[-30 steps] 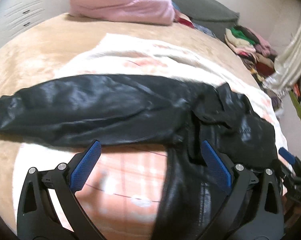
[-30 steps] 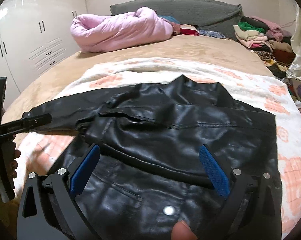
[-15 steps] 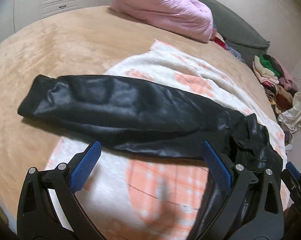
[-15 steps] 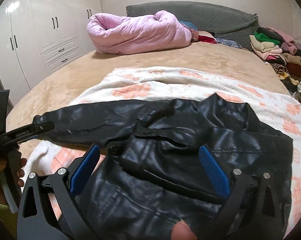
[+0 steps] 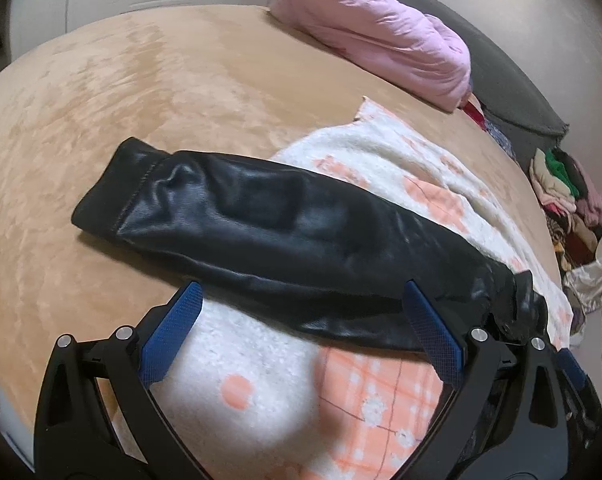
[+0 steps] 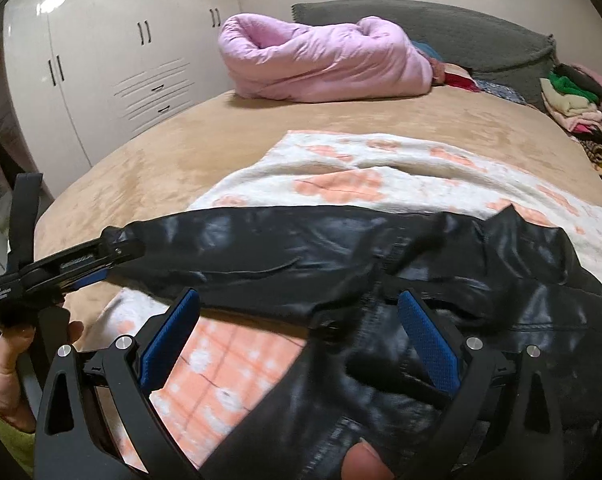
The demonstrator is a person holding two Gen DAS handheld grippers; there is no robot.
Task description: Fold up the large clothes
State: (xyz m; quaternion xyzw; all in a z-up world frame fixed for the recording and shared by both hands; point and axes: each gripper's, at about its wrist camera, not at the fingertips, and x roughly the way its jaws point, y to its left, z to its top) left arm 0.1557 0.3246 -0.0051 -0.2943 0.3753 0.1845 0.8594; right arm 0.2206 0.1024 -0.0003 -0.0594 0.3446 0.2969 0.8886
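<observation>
A black leather jacket (image 6: 441,280) lies on a white-and-orange blanket (image 6: 341,168) on the bed (image 5: 121,92). Its sleeve (image 5: 261,236) stretches lengthwise to the left, cuff over the tan cover. The left gripper (image 5: 301,332) and right gripper (image 6: 301,340) both hover spread wide, apparently holding nothing.

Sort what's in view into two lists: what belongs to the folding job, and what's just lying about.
Part of the job:
- black leather jacket, its sleeve stretched out to the side
- left gripper, open
- right gripper, open
- patterned blanket under the jacket

Lying about:
- pink duvet
- clothes pile
- grey headboard
- white wardrobe
</observation>
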